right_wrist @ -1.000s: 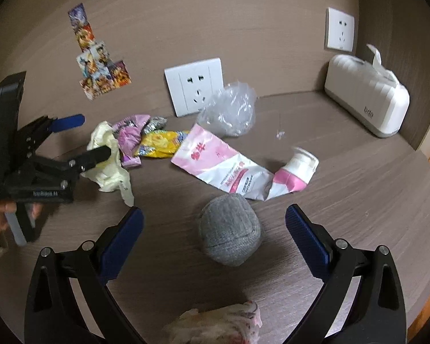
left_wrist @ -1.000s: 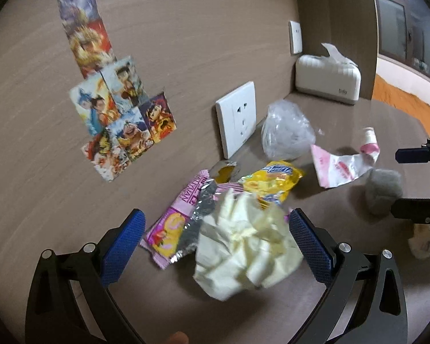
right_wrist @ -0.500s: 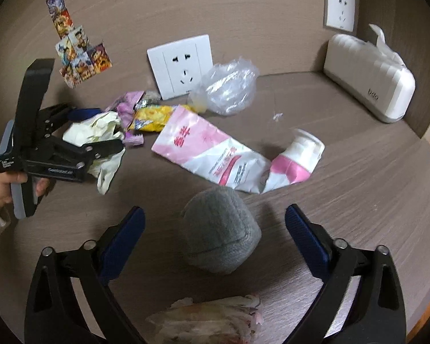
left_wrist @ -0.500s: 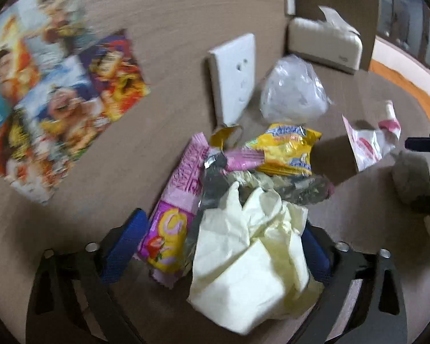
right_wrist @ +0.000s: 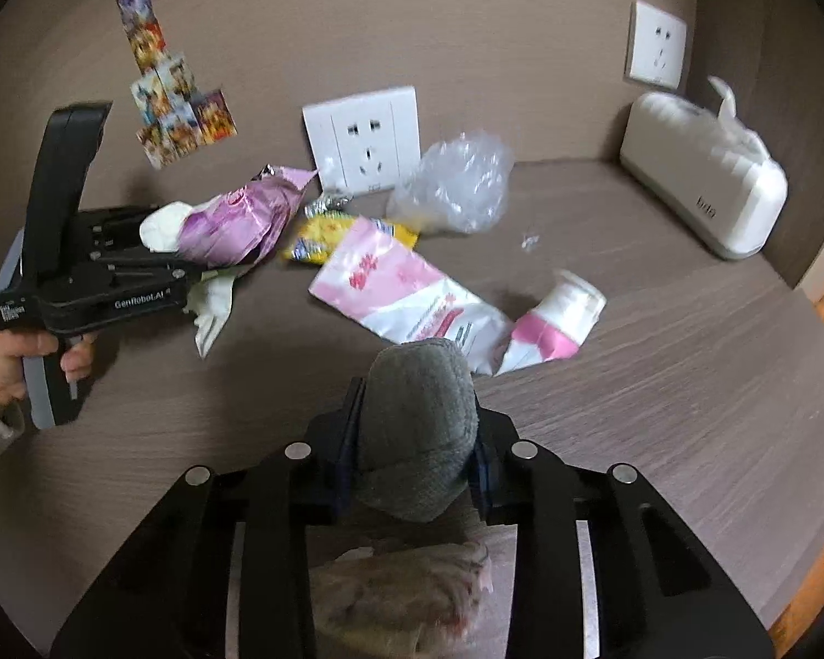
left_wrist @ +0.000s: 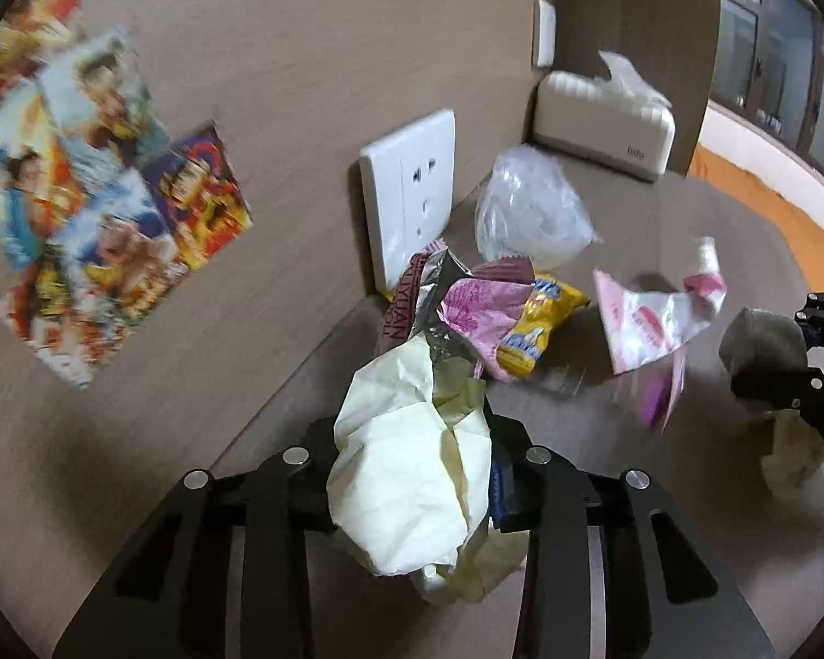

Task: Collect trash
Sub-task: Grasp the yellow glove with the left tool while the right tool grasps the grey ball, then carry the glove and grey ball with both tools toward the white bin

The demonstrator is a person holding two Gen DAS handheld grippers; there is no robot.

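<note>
My left gripper (left_wrist: 412, 472) is shut on a crumpled pale yellow paper wad (left_wrist: 406, 472) together with a pink and silver snack wrapper (left_wrist: 467, 307), lifted off the brown table (left_wrist: 604, 439); they also show in the right wrist view (right_wrist: 236, 225). My right gripper (right_wrist: 415, 450) is shut on a grey fuzzy ball (right_wrist: 417, 423), also seen in the left wrist view (left_wrist: 763, 340). A yellow snack wrapper (right_wrist: 324, 236), a pink and white pouch (right_wrist: 412, 291) and a clear plastic bag (right_wrist: 456, 181) lie on the table.
A white wall socket (right_wrist: 362, 140) and stickers (right_wrist: 176, 104) are on the back wall. A white tissue box (right_wrist: 703, 197) stands at the far right. A crumpled pinkish tissue (right_wrist: 406, 587) lies under my right gripper. The table edge runs along the right.
Both grippers have closed: the left on the yellow paper wad and pink wrapper, lifting them; the right on the grey ball.
</note>
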